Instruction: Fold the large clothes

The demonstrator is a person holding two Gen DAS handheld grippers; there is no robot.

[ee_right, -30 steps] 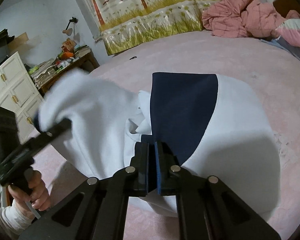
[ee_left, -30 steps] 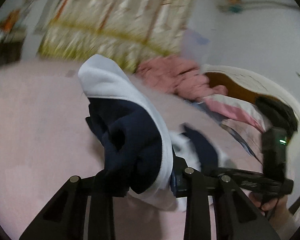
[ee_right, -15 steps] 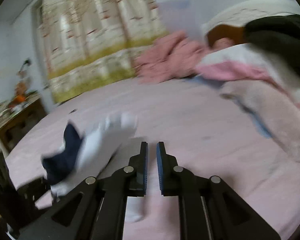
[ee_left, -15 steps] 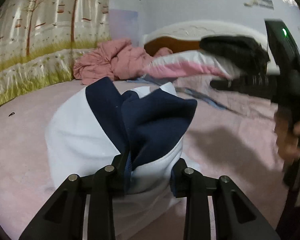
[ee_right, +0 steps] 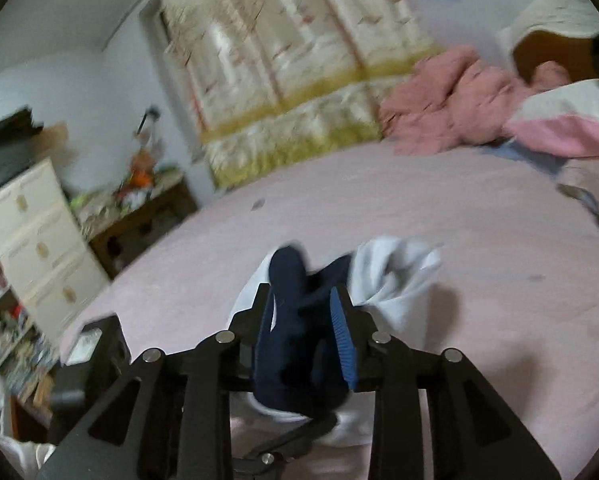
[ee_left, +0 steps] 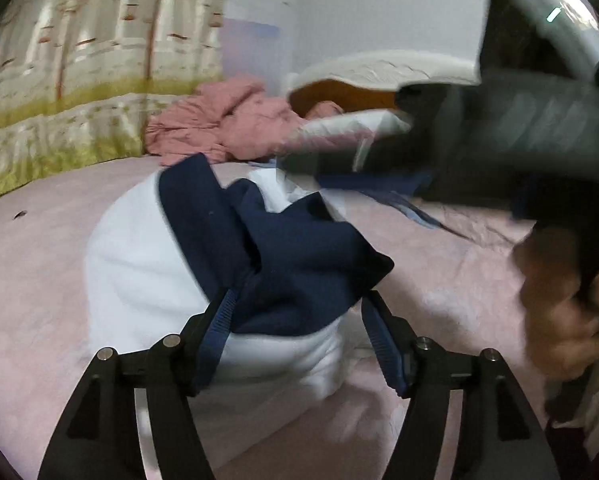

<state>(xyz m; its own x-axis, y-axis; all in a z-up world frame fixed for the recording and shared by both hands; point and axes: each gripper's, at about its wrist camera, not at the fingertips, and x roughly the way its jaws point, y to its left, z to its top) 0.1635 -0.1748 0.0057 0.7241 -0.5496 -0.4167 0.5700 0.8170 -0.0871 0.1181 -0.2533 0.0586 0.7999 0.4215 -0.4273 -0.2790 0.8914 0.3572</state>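
Observation:
A white and navy garment [ee_left: 131,264] lies bunched on the pink bed sheet [ee_left: 31,300]. My left gripper [ee_left: 295,300] straddles its near end. Its jaws are opening, and the navy fold [ee_left: 299,264] sits loose between them, clear of the right pad. My right gripper [ee_right: 301,292] hovers over the same garment [ee_right: 395,276]. Its jaws are opening too; navy cloth shows in the gap and the pads are not pressing it. In the left wrist view the right gripper is a dark blur at upper right, held by a hand [ee_left: 559,312].
A crumpled pink blanket [ee_left: 227,128] and a pink-and-white pillow [ee_right: 559,132] lie at the headboard [ee_left: 379,68]. A tree-patterned quilt [ee_left: 79,80] hangs along the far side. White drawers [ee_right: 39,240] and a cluttered wooden table [ee_right: 139,196] stand left of the bed.
The left gripper carried the bunched garment across the bed, set it down and spread its jaws. The right gripper let go, swung up and away, and now opens over the garment.

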